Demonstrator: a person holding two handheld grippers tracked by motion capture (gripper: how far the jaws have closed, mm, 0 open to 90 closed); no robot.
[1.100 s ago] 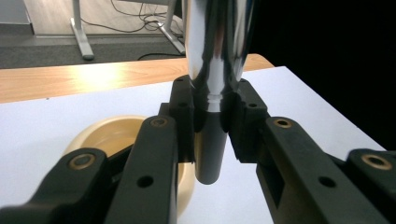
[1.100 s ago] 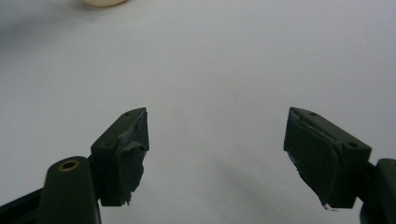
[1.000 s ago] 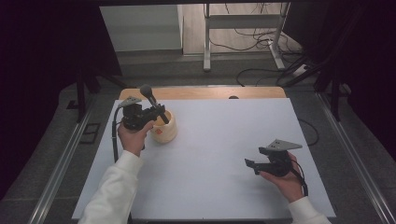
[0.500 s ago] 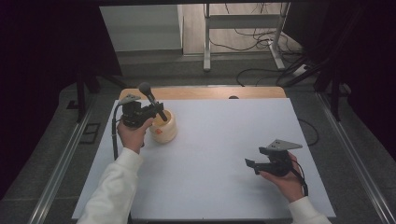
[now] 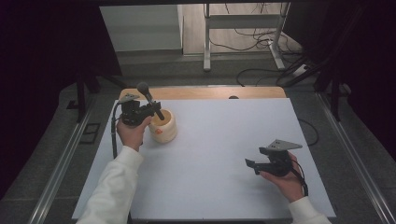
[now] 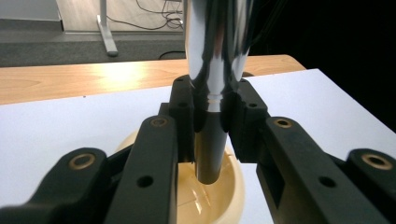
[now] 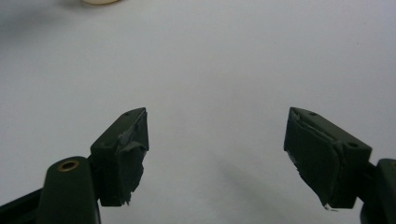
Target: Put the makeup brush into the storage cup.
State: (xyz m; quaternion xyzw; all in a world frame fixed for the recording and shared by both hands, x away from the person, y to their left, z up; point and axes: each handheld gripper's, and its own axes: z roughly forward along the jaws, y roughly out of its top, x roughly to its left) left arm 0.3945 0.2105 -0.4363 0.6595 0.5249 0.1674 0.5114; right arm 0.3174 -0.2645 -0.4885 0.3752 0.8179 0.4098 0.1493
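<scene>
Almost nothing has changed over the last second, and that tells you where you are. Your left gripper [image 5: 152, 110] has stayed clamped on the pestle [image 5: 150, 100], its jaws pressed on the dark shaft just below the shiny metal part. Seen from above, the pestle leans up and away to the left of the mortar [image 5: 163, 126], much as it did a second ago. In the left gripper view its lower end [image 6: 208, 154] hangs inside the cream bowl [image 6: 231, 186]; whether it touches the bottom you cannot tell from here. The bowl's floor looks bare, with only a faint mark or two.

The mortar has kept its place near the far left corner of the white mat [image 5: 219, 154], right beside your left hand [image 5: 132, 133].

Your right gripper [image 5: 257, 164] has not stirred either. It rests well to the right of the mortar and nearer to you, jaws spread wide with nothing between them; its own view shows bare mat ahead and a sliver of the mortar [image 7: 100, 2] at the top edge.

So the grip is settled and the pestle is in the bowl; the working stroke, or lifting it out, looks like what remains. Nothing braces the mortar, so it may slide if you press sideways.
</scene>
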